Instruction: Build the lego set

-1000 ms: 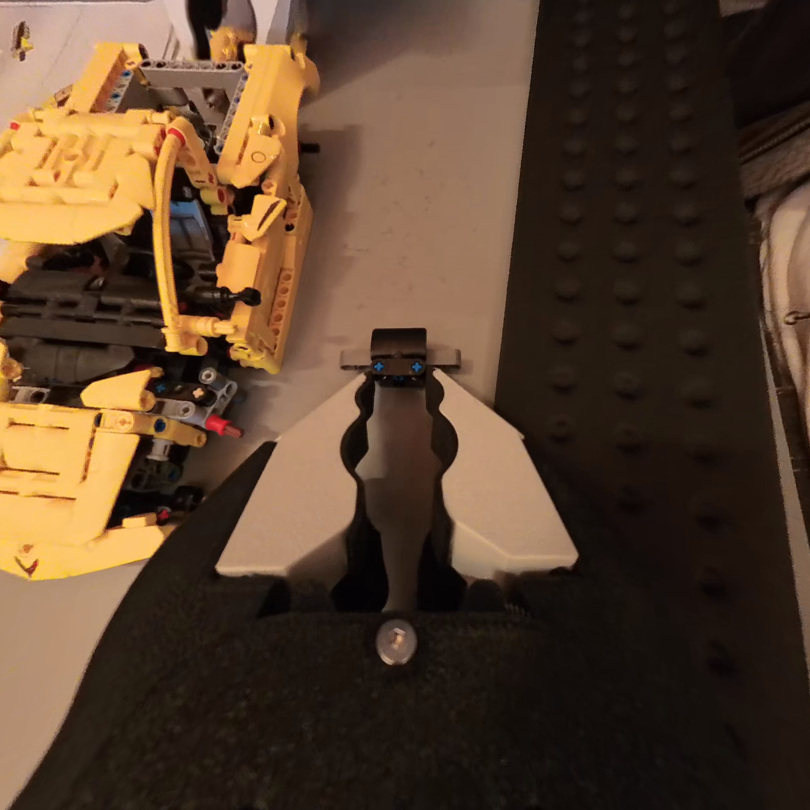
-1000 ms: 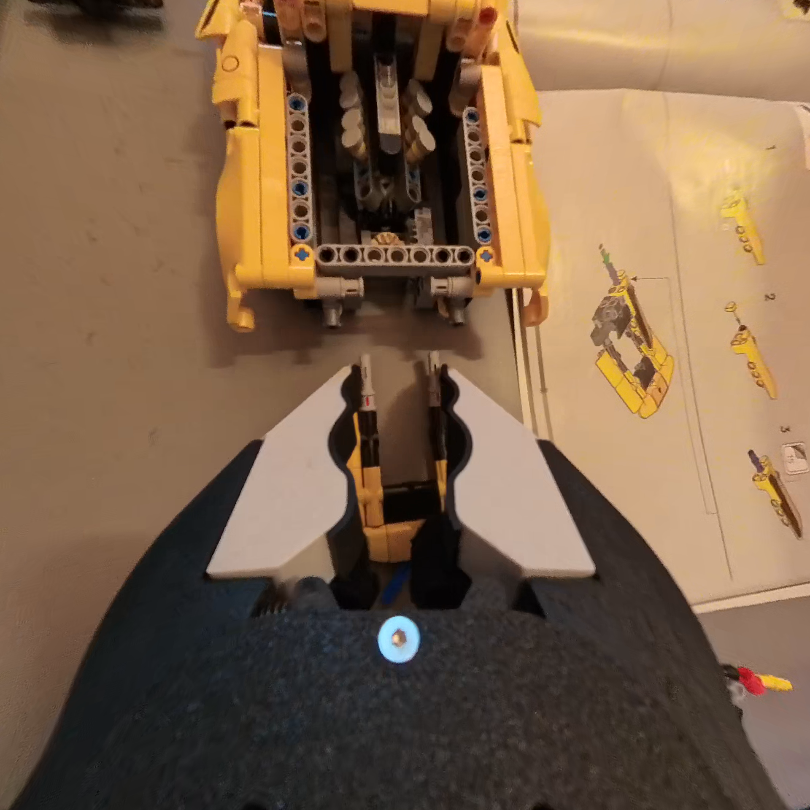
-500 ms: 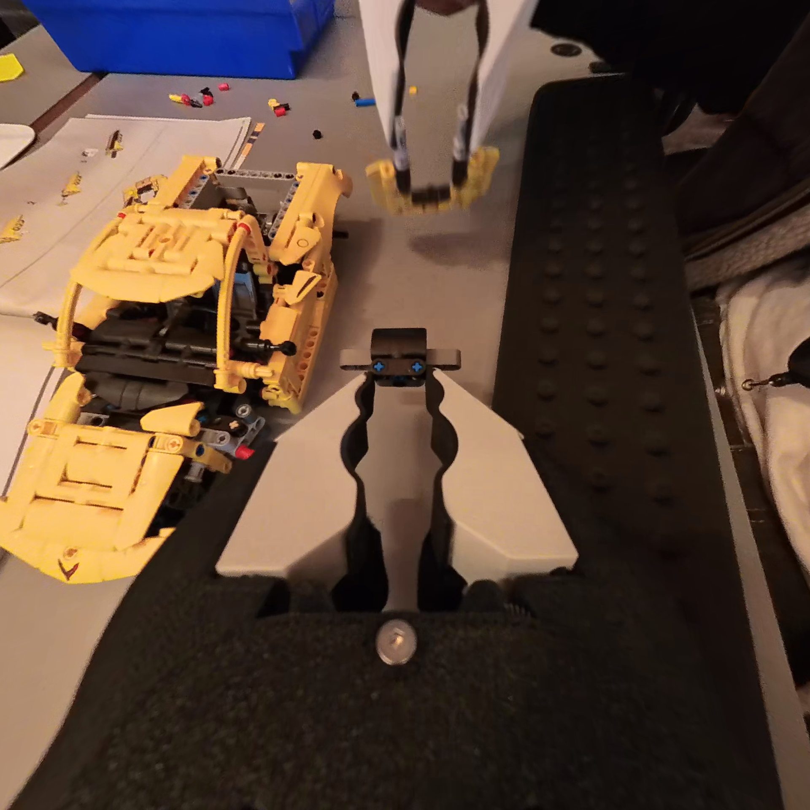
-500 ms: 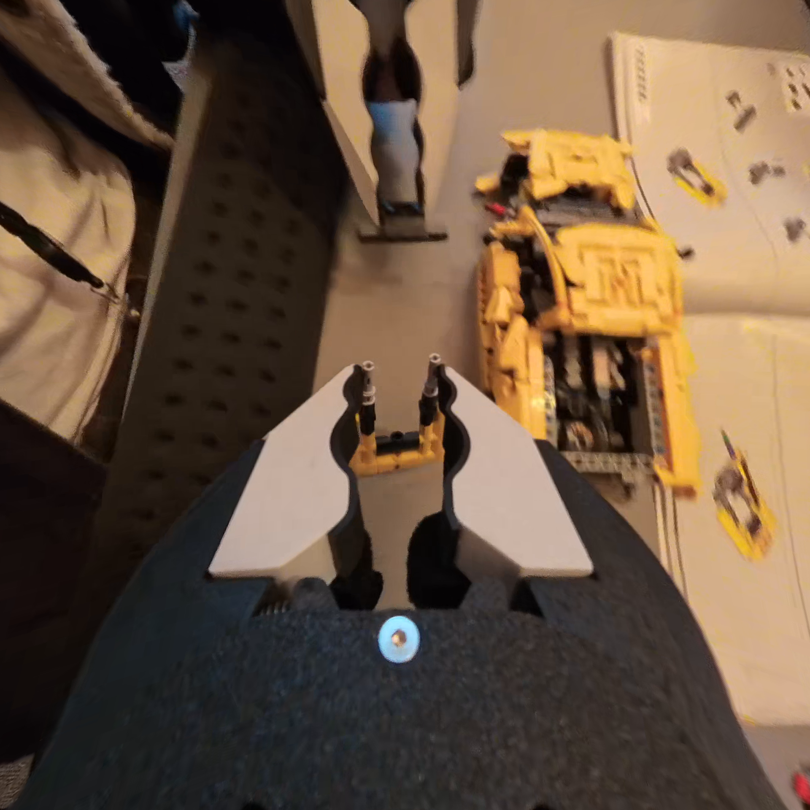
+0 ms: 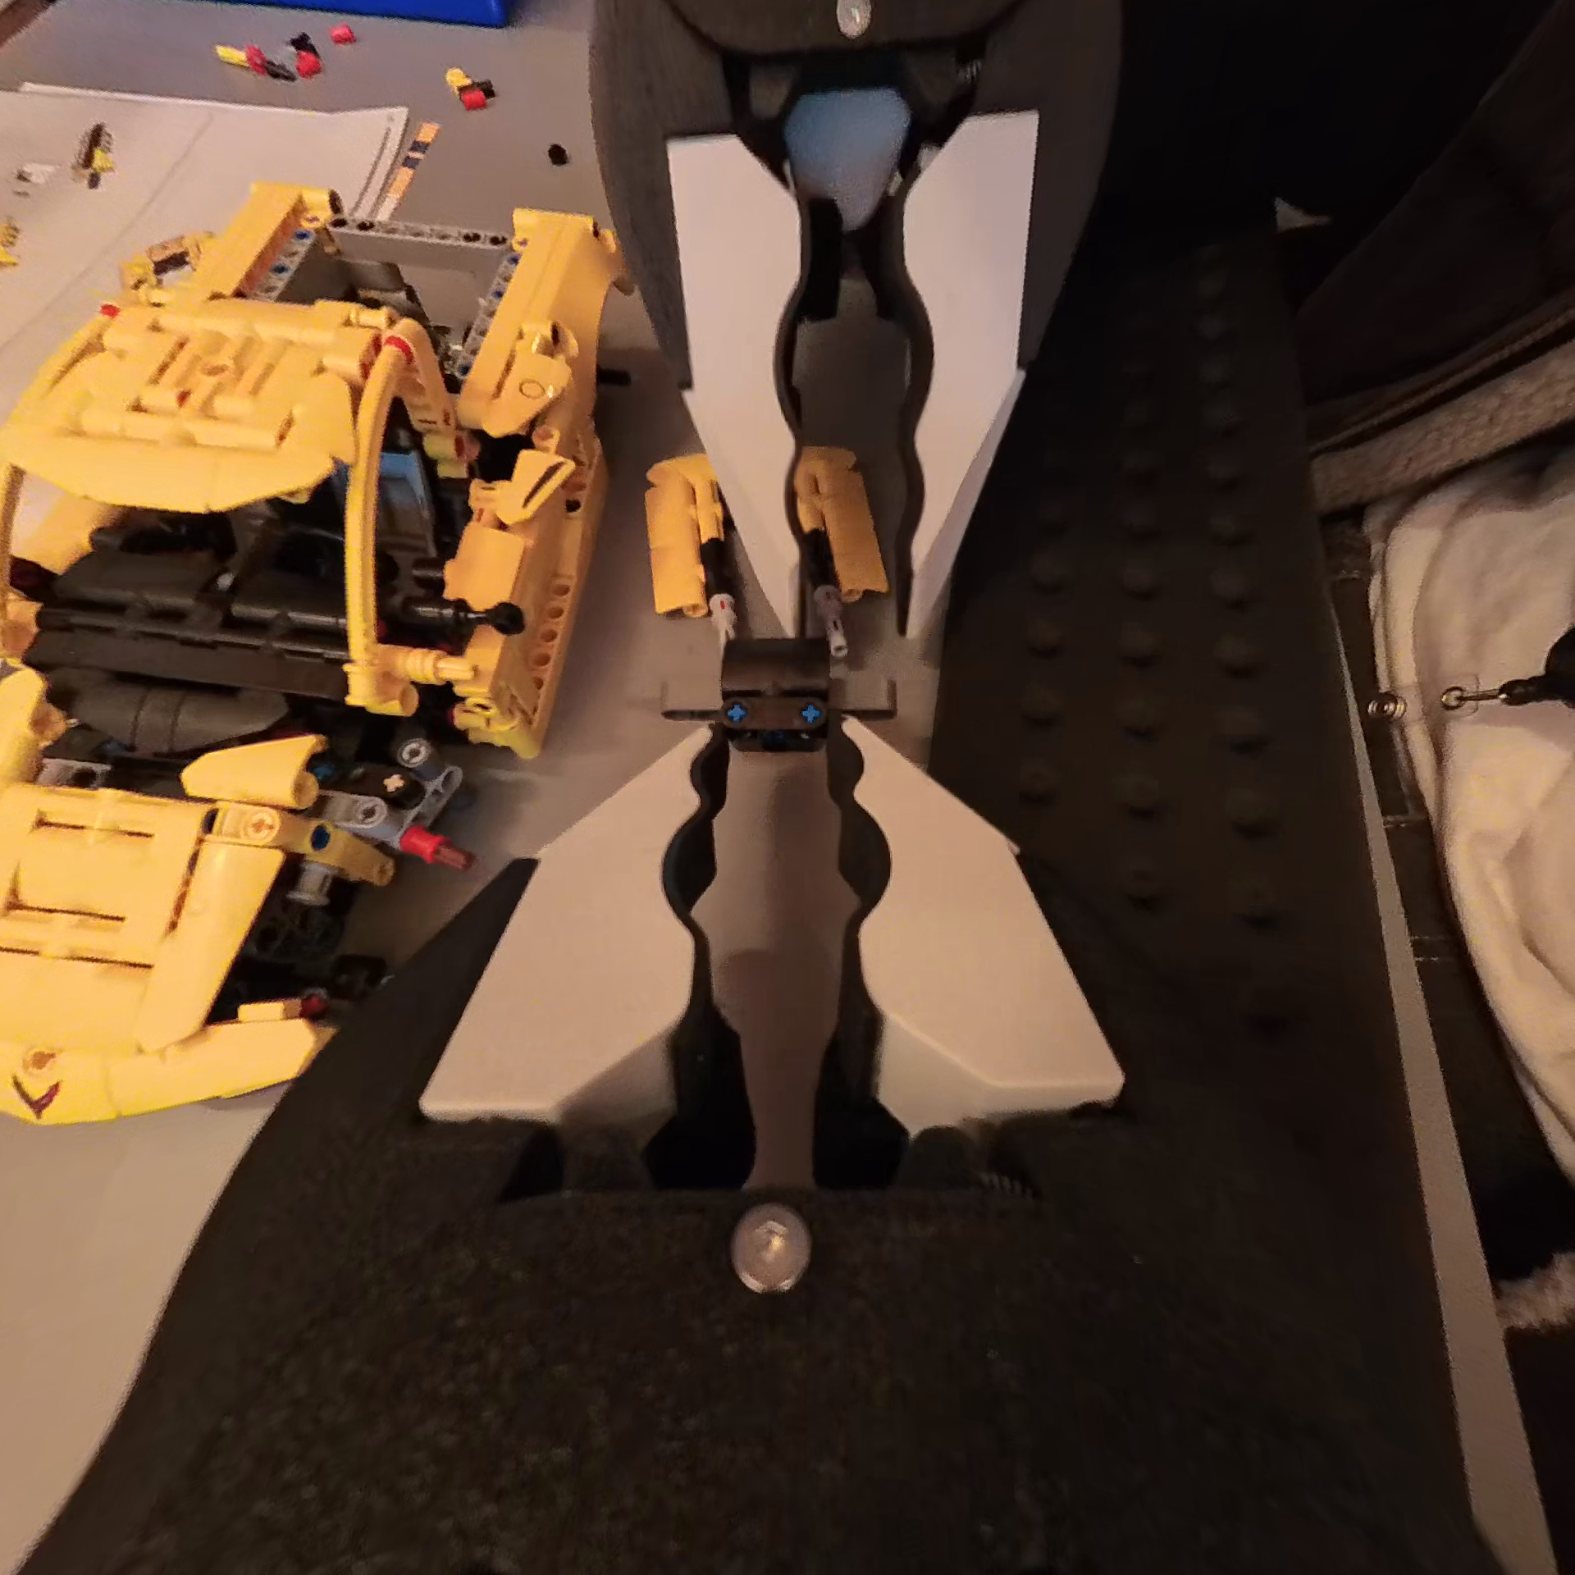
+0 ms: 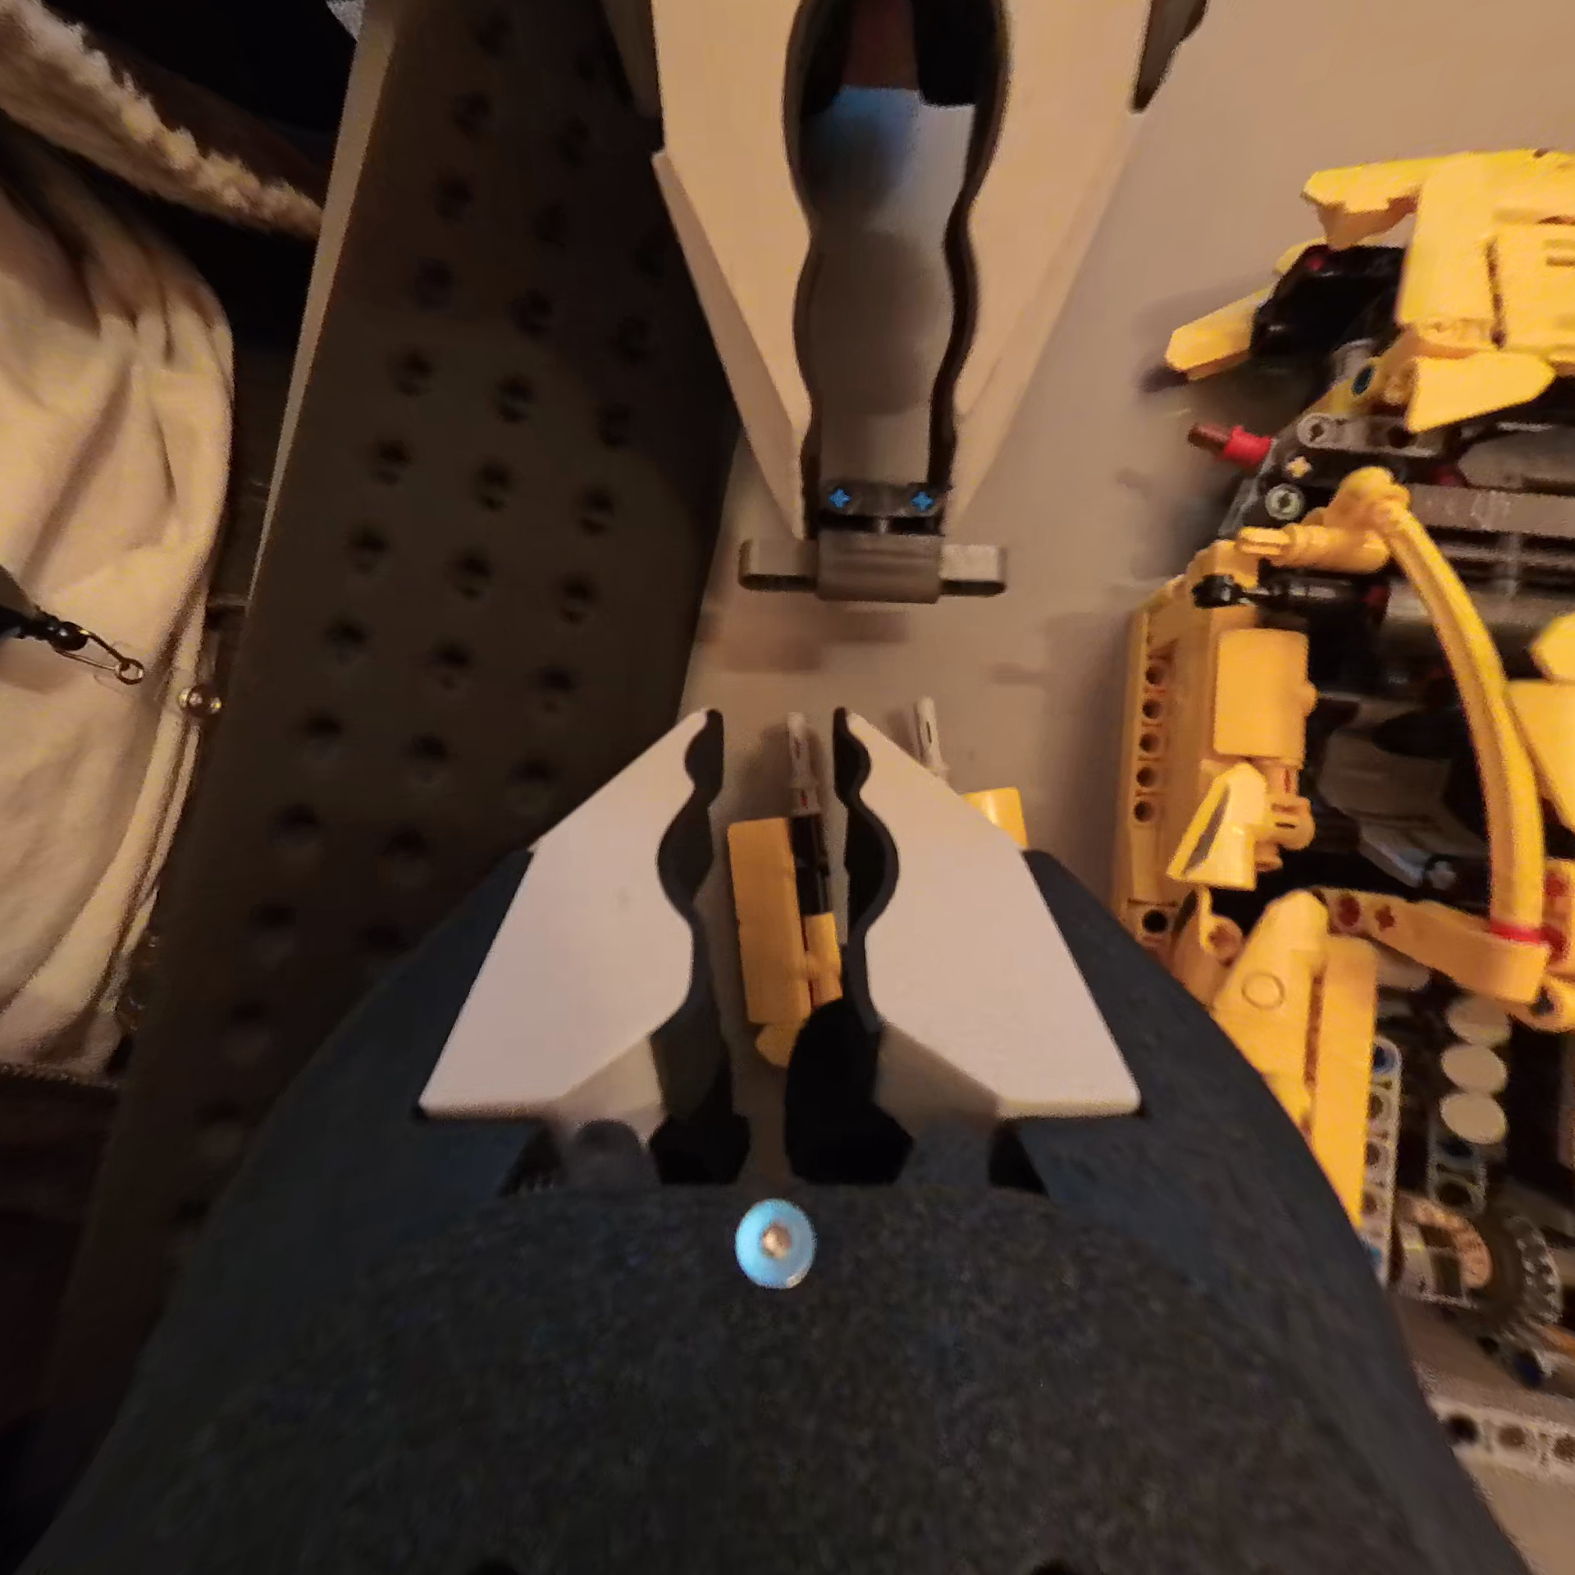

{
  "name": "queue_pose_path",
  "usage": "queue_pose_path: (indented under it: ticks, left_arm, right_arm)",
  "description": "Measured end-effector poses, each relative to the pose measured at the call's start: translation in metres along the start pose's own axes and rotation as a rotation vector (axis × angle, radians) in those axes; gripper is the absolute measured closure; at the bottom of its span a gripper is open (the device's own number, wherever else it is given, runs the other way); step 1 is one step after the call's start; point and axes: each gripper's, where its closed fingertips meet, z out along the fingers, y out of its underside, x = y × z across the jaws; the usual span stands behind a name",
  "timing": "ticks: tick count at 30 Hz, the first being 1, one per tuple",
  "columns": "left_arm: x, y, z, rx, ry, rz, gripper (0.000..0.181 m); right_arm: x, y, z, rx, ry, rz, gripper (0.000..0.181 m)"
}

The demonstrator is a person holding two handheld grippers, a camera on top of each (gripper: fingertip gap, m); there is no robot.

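Left gripper [image 5: 774, 733] clamped on a dark grey piece [image 5: 775, 686], right gripper [image 6: 777, 724] facing it tip to tip — pinching one prong of a yellow forked piece [image 6: 780, 920], beside the yellow car [image 5: 256, 597].

opposed close wrist views, shared tabletop [image 5: 477, 1193]

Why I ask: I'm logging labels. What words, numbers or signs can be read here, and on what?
Instruction booklet: small printed pictures only; any words or numbers are too small and blurred to read.
Yellow car: a dark V-shaped mark on its nose, no letters.
Black studded mat: no writing visible.
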Motion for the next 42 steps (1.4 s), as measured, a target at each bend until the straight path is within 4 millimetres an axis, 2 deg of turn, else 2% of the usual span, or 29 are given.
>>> queue_pose_path:
  ticks: [2,7,10,13,16,18,21,22,23,26,28,32,38,42]
  left_arm:
    - [-0.001,-0.001,0.000,0.002,-0.005,-0.001,0.159]
    - [-0.008,-0.008,-0.004,0.044,0.000,-0.096,0.159]
    - [-0.012,-0.004,-0.004,0.029,-0.001,-0.153,0.159]
    - [-0.009,0.001,0.001,-0.012,0.007,-0.124,0.159]
    - [-0.001,0.004,0.008,-0.051,0.019,-0.072,0.159]
    - [-0.002,0.007,0.012,-0.081,0.000,-0.047,0.159]
    - [-0.003,0.012,0.015,-0.115,-0.020,-0.018,0.159]
    - [-0.003,0.013,0.015,-0.119,-0.023,-0.011,0.159]
    - [-0.003,0.012,0.016,-0.115,-0.023,-0.008,0.159]
    - [-0.002,0.008,0.015,-0.091,-0.011,-0.018,0.159]
    - [-0.004,0.009,0.016,-0.085,-0.010,-0.028,0.159]
    - [-0.006,0.011,0.019,-0.094,-0.006,-0.018,0.159]
    - [-0.007,0.010,0.027,-0.103,-0.024,0.073,0.158]
    - [-0.004,0.009,0.028,-0.096,-0.002,0.080,0.159]
  right_arm:
    - [0.005,-0.004,-0.009,0.043,0.026,0.026,0.154]
    - [0.018,-0.035,-0.033,0.286,0.202,0.062,0.132]
    - [0.012,-0.029,-0.029,0.281,0.261,0.125,0.124]
    - [0.011,-0.004,-0.021,0.197,0.274,0.180,0.117]
    - [0.010,0.010,-0.028,0.151,0.256,0.150,0.128]
    - [0.019,0.019,-0.037,0.131,0.282,0.117,0.134]
    - [0.031,0.016,-0.041,0.191,0.254,0.045,0.145]
    - [0.032,0.009,-0.039,0.226,0.225,0.010,0.156]
    - [0.031,0.004,-0.033,0.243,0.195,-0.029,0.157]
    - [0.032,0.007,-0.011,0.115,0.170,-0.125,0.154]
    - [0.033,0.010,-0.003,0.062,0.162,-0.177,0.156]
    - [0.040,0.011,-0.001,0.081,0.177,-0.136,0.174]
    - [0.043,0.012,0.000,0.049,0.242,-0.078,0.175]
    - [0.040,0.013,-0.001,0.068,0.203,-0.044,0.175]
